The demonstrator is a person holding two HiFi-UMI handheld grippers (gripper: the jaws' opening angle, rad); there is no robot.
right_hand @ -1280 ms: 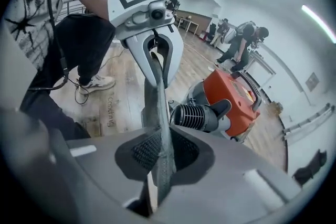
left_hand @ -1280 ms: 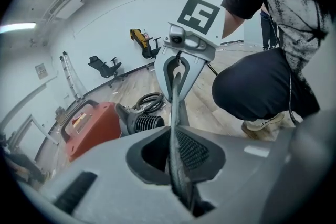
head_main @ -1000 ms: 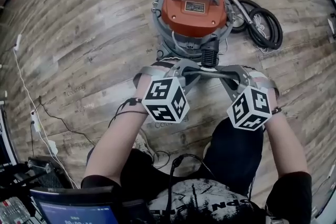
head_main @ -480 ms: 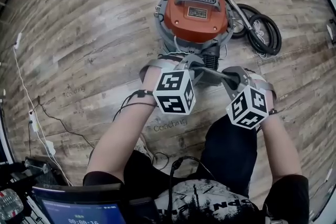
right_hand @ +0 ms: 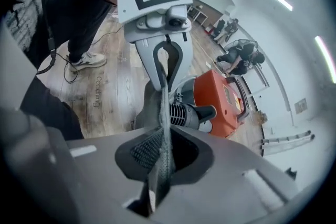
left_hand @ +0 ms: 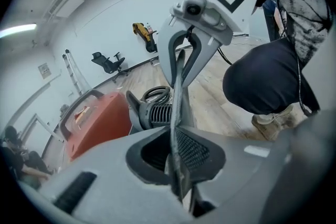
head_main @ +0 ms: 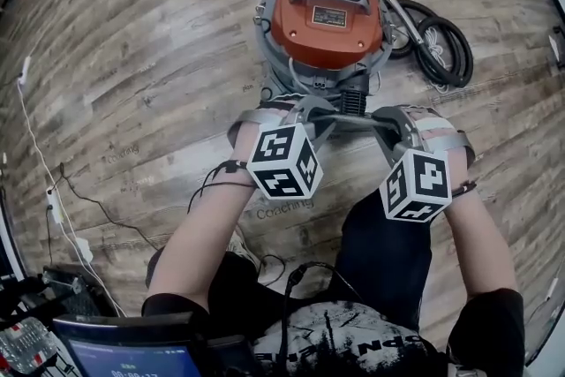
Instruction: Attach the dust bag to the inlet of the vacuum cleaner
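Grey bag [left_hand: 177,107] in closing L claw [left_hand: 177,157], clamped R claw [right_hand: 160,150], down-tilted

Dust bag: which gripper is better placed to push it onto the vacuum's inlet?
Right, marginally: the right gripper is shut on the dust bag beside the inlet; the left gripper is closing its jaws on it.

Head view looks steeply down from above; the two gripper views face each other at seemingly close range, all three sharing the orange vacuum cleaner [head_main: 327,13].
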